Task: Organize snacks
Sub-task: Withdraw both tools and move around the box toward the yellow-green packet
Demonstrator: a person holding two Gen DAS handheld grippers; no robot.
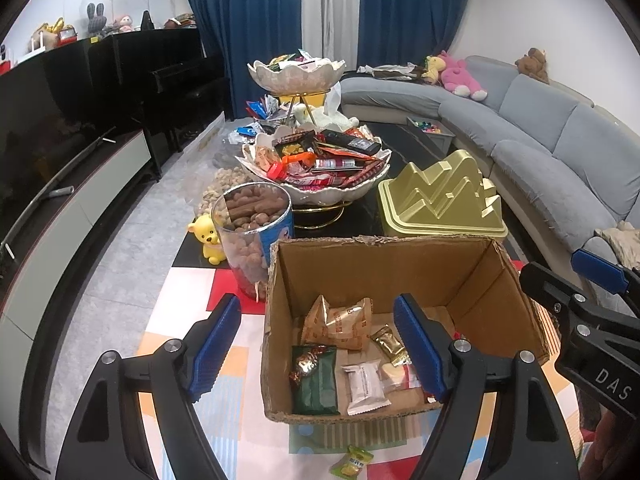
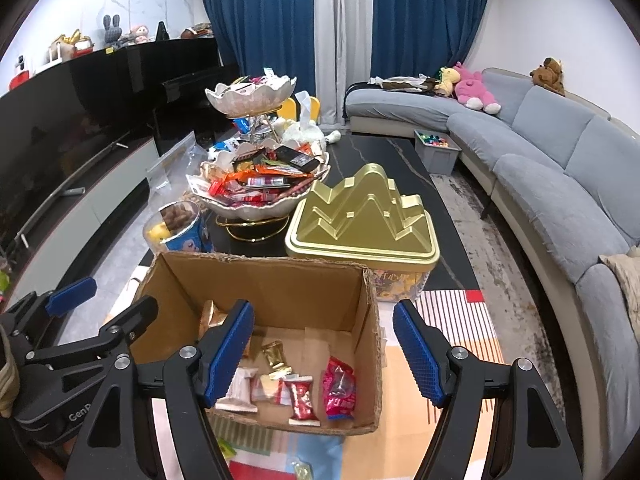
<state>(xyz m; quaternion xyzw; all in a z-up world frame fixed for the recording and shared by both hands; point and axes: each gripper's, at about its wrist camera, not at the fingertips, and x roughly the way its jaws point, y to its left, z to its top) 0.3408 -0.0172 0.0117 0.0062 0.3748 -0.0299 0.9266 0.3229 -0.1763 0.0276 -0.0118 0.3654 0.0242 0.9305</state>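
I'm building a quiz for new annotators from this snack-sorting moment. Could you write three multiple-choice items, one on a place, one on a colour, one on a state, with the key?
1. Where does the gold mountain-shaped tin stand?
A. inside the cardboard box
B. on the dark table behind the cardboard box
C. on the sofa

2. What colour are the pads on the gripper fingers?
A. blue
B. red
C. yellow

3. What state are the two grippers in?
A. both shut on a snack
B. left open, right shut on a snack
C. both open, holding nothing

Key:
1 B: the tin sits on the table beyond the far wall of the cardboard box.
2 A: the ribbed pads are blue in both wrist views.
3 C: the left gripper and the right gripper both show wide gaps with nothing between the pads.
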